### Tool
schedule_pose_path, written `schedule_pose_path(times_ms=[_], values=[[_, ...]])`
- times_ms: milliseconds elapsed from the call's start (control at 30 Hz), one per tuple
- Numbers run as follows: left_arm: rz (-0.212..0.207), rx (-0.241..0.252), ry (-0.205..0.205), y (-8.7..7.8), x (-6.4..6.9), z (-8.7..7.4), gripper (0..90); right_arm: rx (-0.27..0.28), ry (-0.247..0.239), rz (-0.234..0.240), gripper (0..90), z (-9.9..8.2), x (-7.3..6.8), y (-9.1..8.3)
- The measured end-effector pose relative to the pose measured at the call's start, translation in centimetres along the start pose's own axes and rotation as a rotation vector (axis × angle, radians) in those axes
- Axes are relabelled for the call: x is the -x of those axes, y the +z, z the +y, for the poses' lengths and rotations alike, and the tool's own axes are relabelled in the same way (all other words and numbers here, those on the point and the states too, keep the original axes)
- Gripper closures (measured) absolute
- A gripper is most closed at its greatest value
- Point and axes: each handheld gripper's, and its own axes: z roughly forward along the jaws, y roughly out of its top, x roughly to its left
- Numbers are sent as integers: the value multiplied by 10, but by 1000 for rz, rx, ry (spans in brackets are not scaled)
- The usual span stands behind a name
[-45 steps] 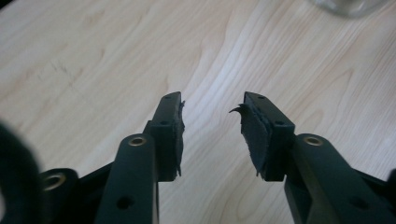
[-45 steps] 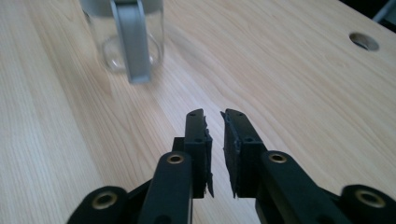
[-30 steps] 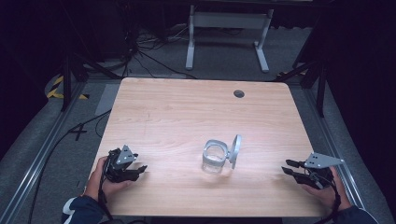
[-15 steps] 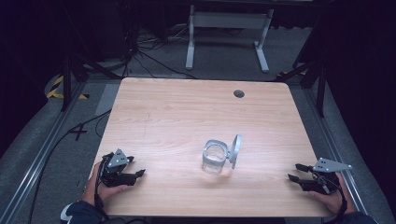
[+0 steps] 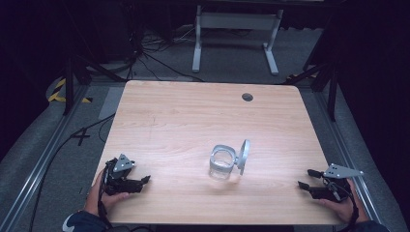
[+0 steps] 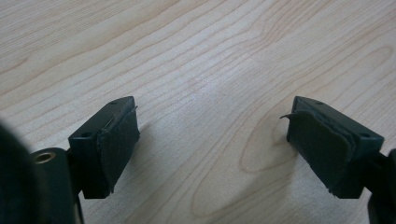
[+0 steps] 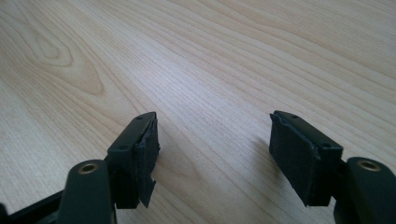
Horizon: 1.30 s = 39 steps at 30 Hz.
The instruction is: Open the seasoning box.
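High view: clear jar (image 5: 222, 165) with hinged lid (image 5: 244, 156) between 2 wide-jawed grippers.

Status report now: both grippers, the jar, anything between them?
Left gripper open, empty. Right gripper open, empty. Clear jar upright mid-table, lid flipped open, untouched. Nothing between.

My left tool (image 5: 129, 178): black, grey three-cornered plate on top, frayed dark pads (image 6: 119, 140), brass screw holes. Right tool (image 5: 323, 185) alike. Dark sleeve (image 5: 80, 222) with white marking.

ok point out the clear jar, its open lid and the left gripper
clear jar (image 5: 221, 166), high view, on its glass wall
open lid (image 5: 244, 155), high view, on the upright disc beside the jar's rim
left gripper (image 5: 143, 181), high view, midway between its open jaw tips
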Motion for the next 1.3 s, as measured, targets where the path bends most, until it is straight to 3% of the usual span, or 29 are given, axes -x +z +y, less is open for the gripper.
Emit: schedule_pose_path(times_ms=[1300], values=[[8,0,-13,1,1,0,150,-1,-1,3,314,1,0,1]])
